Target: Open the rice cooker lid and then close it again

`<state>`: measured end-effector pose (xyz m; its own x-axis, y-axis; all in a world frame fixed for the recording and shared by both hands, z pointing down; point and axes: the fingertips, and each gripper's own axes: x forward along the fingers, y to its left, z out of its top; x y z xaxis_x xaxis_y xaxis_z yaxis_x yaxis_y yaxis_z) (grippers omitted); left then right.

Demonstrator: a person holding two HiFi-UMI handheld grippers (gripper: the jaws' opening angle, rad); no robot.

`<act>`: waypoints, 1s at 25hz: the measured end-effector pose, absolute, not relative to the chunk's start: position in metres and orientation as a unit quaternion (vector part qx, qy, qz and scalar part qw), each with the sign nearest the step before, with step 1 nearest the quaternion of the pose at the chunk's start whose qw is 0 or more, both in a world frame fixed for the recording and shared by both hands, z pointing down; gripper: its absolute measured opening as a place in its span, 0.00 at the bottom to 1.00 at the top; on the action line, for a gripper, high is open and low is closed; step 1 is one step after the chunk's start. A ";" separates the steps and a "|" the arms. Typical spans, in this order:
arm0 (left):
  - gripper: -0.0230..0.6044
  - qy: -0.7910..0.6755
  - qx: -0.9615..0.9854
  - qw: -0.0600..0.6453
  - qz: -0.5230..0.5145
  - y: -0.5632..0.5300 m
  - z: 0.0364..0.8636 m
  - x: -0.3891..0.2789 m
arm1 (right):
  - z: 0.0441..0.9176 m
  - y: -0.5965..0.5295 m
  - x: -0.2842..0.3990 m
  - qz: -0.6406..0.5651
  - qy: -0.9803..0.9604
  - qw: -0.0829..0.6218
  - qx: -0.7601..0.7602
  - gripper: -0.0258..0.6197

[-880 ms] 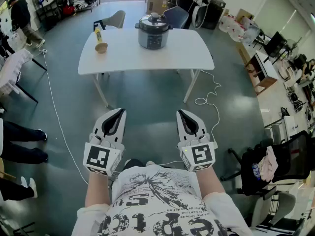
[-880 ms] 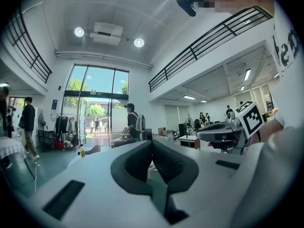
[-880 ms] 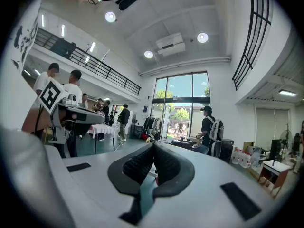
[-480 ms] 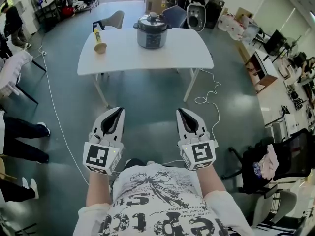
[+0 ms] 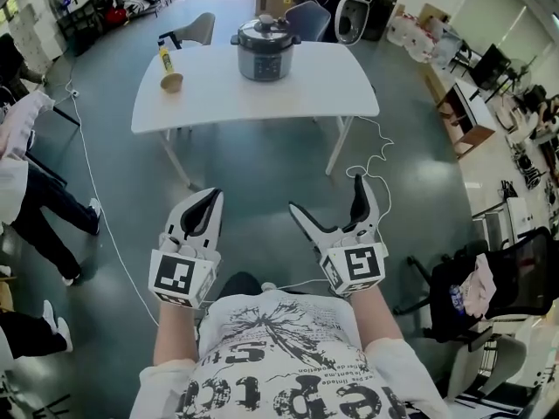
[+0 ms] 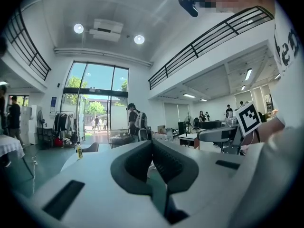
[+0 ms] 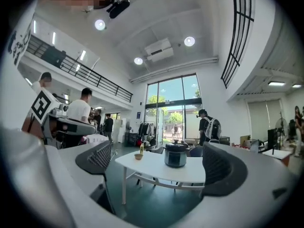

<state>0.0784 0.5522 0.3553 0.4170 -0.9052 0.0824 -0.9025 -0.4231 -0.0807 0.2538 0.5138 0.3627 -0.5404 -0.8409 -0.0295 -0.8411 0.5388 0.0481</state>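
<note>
As my right tongs [image 5: 325,195] pop wide open, empty, left tongs [image 5: 210,199] shut, I'm ready for the rice cooker [image 5: 264,51] at twelve o'clock.

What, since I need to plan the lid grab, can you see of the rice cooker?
The rice cooker is a round, metallic-grey pot with a darker front panel and a dark lid, shut, with a knob on top. It stands upright near the far edge of the white table; nothing else touches it.

The person wears a white T-shirt [image 5: 279,360] with black print. The left claw [image 5: 209,201] and right claw [image 5: 325,195] are white, black-lined inside, each bearing a black-and-white marker cube [image 5: 179,279].
</note>
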 end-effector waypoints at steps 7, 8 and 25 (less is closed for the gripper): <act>0.06 0.560 -0.826 -0.018 -0.062 0.503 0.378 0.051 | 0.382 0.454 0.232 0.012 0.892 -0.024 -0.452 0.97; 0.06 0.562 -0.825 -0.023 -0.062 0.492 0.383 0.045 | 0.386 0.444 0.225 0.012 0.893 -0.027 -0.450 0.97; 0.06 0.511 -0.859 0.003 -0.047 0.109 0.352 -0.099 | 0.378 0.075 0.091 -0.009 0.861 -0.089 -0.500 0.96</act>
